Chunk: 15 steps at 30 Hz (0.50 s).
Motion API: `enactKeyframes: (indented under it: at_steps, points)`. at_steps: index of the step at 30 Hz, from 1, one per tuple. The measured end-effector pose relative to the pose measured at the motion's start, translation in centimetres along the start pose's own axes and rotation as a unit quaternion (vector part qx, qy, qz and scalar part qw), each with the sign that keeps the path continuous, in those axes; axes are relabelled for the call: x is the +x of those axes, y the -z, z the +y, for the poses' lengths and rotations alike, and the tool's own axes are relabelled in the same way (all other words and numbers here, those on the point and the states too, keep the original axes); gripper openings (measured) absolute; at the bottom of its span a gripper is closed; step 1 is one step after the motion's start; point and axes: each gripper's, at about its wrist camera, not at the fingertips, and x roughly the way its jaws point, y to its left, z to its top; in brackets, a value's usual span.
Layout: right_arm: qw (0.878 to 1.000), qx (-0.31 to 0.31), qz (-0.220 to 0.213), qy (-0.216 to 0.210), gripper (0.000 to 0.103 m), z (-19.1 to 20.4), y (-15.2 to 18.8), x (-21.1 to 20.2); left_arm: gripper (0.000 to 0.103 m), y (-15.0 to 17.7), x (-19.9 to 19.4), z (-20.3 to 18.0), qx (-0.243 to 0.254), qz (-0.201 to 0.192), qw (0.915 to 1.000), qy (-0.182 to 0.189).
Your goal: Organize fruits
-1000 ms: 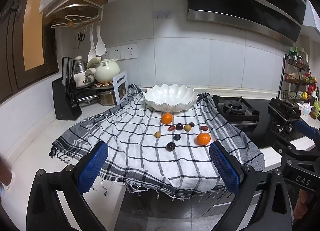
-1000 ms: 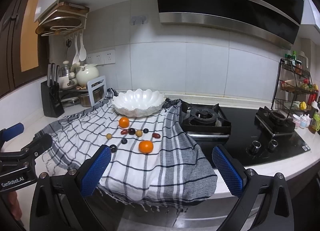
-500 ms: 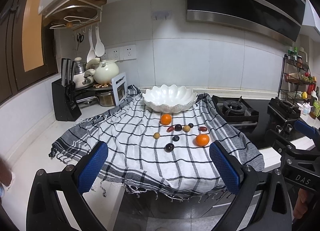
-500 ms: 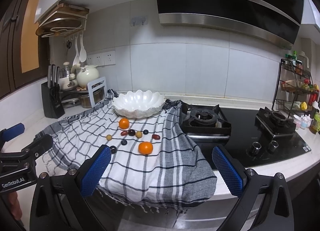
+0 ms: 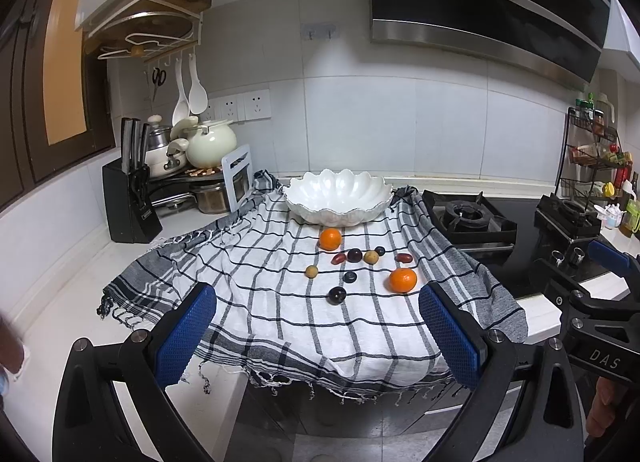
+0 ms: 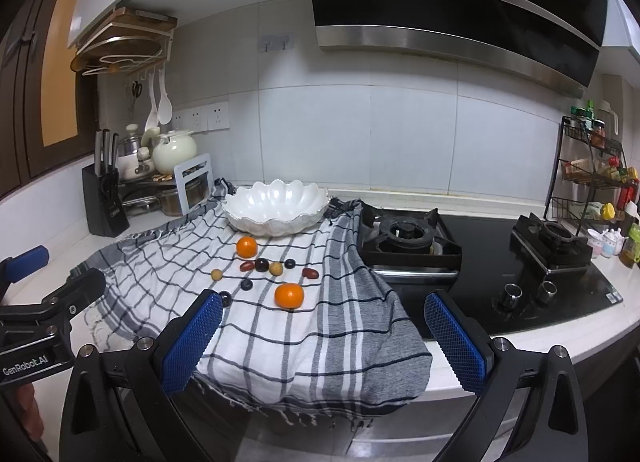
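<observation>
A white scalloped bowl (image 5: 339, 195) (image 6: 276, 207) stands empty at the back of a checked cloth (image 5: 260, 286) (image 6: 280, 334). In front of it lie two oranges (image 5: 330, 239) (image 5: 403, 280) (image 6: 289, 295) and several small dark, red and tan fruits (image 5: 354, 255) (image 6: 262, 264). My left gripper (image 5: 318, 336) is open and empty, in front of the counter edge, well short of the fruit. My right gripper (image 6: 324, 338) is open and empty, also before the counter edge, to the right of the left one.
A gas hob (image 6: 408, 238) (image 5: 468, 217) sits right of the cloth. A knife block (image 5: 130, 201), pots and a kettle (image 5: 208, 141) stand at the back left. A spice rack (image 6: 592, 173) stands at far right. The cloth hangs over the counter's front edge.
Both views have shifted slightly, with the fruit sitting a little higher in frame. Both grippers stay open. The fruit and bowl have not moved.
</observation>
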Motion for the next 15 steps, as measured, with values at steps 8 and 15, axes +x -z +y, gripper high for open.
enactKeyframes:
  at_steps: [8, 15]
  points:
    - [1.0, 0.0, 0.0, -0.001, 0.103, -0.07, -0.04, 0.0, 0.103, -0.23, -0.07, -0.37, 0.002, -0.002, 1.0, 0.001]
    - [1.0, 0.001, -0.002, -0.001, 0.103, -0.2, -0.13, -0.03, 0.103, -0.34, -0.15, -0.72, 0.004, -0.002, 1.0, 0.001]
